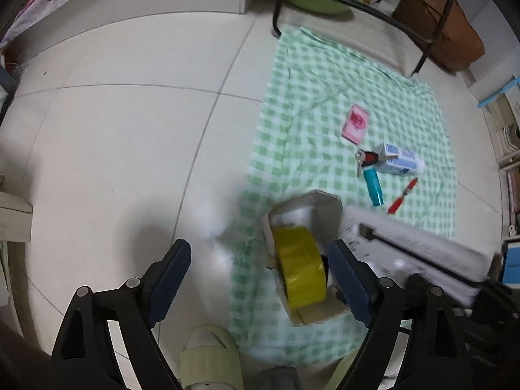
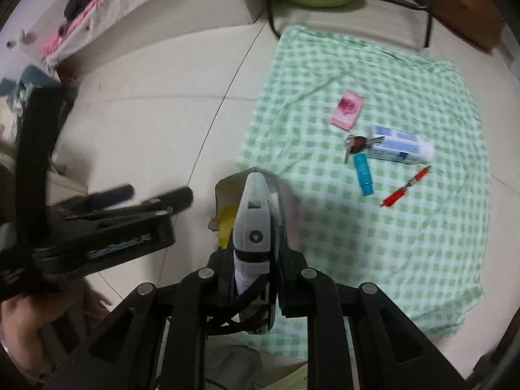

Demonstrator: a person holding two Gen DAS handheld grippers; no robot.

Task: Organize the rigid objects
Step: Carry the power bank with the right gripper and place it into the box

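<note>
Tongs (image 2: pixel 260 227) around unlabelled grey device (image 2: pixel 255 227)

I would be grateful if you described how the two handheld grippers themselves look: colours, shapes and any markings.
Both share one build. The left gripper has black skeletal linkage arms with triangular cut-outs, round silver pivot pins, and dark blue textured pads. In the right wrist view its black body bears pale lettering, too blurred to read. The right gripper shows the same black links and silver pins.
</note>
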